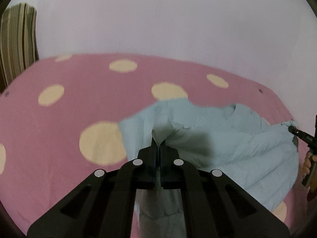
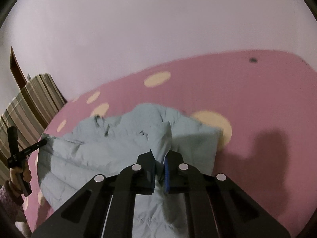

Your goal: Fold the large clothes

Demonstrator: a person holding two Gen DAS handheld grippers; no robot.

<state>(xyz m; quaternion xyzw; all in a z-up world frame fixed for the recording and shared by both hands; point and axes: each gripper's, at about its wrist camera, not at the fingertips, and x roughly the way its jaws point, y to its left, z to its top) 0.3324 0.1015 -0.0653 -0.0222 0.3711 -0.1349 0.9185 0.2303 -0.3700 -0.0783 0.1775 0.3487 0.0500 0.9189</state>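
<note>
The pale blue quilted padded garment [image 1: 227,138] lay crumpled on the bed's pink sheet with cream polka dots [image 1: 59,129], filling the lower centre and right of the left wrist view and the lower left and centre of the right wrist view. The left hand-held gripper [image 1: 158,144] was clenched on a raised fold of the fabric, its jaws nearly together with cloth pinched between. The right hand-held gripper [image 2: 159,154] likewise grasped a peaked edge of the garment, lifted above the rest. A striped cushion [image 1: 17,39] stood at the upper left. Judging by the bunched, uneven heap, the folding seemed at an early stage: no neat crease showed, and spreading, squaring and doubling over were all left to do.
</note>
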